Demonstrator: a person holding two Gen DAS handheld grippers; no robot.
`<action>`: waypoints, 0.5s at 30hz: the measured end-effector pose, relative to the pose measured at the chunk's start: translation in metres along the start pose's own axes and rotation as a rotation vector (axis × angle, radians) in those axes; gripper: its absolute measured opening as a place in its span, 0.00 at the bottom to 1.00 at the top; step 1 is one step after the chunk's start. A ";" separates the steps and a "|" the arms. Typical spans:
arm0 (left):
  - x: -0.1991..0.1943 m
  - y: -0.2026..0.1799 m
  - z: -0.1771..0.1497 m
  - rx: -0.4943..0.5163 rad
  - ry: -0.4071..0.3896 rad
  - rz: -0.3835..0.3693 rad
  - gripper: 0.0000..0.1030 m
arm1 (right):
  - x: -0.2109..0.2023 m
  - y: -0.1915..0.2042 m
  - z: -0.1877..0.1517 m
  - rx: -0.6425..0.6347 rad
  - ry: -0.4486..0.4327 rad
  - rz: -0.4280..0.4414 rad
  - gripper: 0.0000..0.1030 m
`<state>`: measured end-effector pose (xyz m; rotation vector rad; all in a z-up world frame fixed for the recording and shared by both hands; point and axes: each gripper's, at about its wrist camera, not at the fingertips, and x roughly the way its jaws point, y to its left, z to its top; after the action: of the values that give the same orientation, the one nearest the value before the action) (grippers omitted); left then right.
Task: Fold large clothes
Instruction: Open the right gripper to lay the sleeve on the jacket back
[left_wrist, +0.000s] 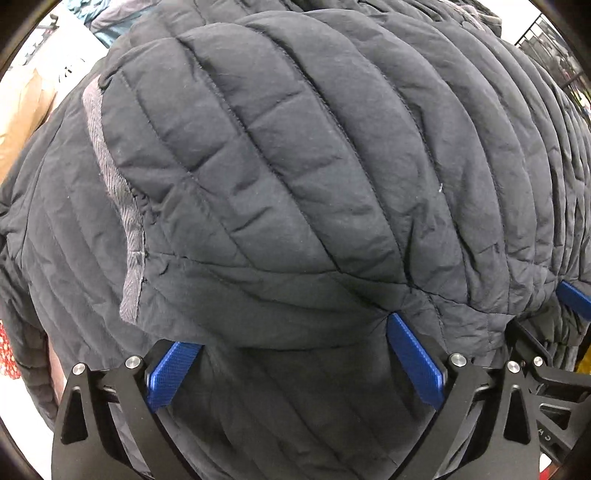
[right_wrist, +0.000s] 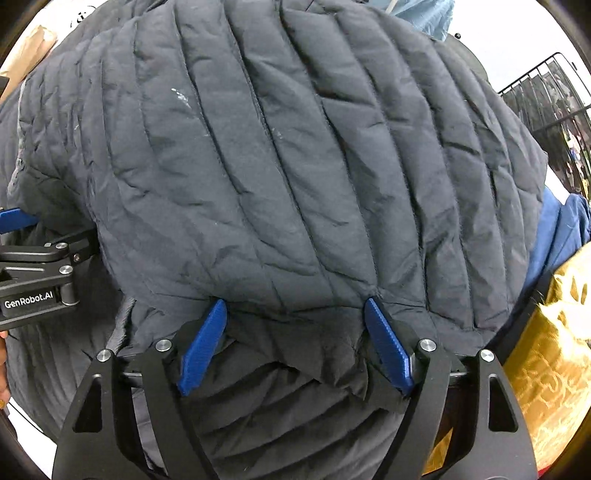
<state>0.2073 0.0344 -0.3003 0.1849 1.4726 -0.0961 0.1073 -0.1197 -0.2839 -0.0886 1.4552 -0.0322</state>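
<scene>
Left wrist view looks straight down on a dark navy quilted puffer jacket that fills nearly the whole picture, a folded-over panel lying on a lower layer with a strip of grey herringbone lining showing along its left edge. The left gripper has its blue pads spread wide, their tips at the hem of the folded panel; nothing is pinched between them. In the right wrist view the right gripper is likewise apart, its blue pads poking under the bunched hem without clamping it. The two tools sit close side by side along the same edge.

My reading is that the fold is being laid down and let go. To do that well, both tongs should stay spread and lift clear together, so that no pad snags the puffy hem and drags the layer back; a light press along the edge would flatten trapped air.

Readable writing: "GenRobot.AI" in white on the black body of the left tool, at the left edge of the right wrist view. A shiny gold patterned fabric lies at the right; its markings are not legible.
</scene>
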 end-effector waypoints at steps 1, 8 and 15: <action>0.000 -0.003 -0.002 0.005 -0.009 0.001 0.95 | 0.002 0.000 0.000 -0.006 -0.006 -0.002 0.76; -0.006 -0.017 -0.027 0.013 -0.056 -0.003 0.95 | 0.006 0.005 -0.003 -0.025 -0.046 -0.029 0.81; -0.020 0.004 -0.044 0.018 -0.076 -0.004 0.95 | 0.007 0.010 -0.010 -0.026 -0.057 -0.038 0.81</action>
<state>0.1627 0.0457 -0.2841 0.1912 1.3972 -0.1179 0.0975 -0.1109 -0.2928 -0.1368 1.3972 -0.0414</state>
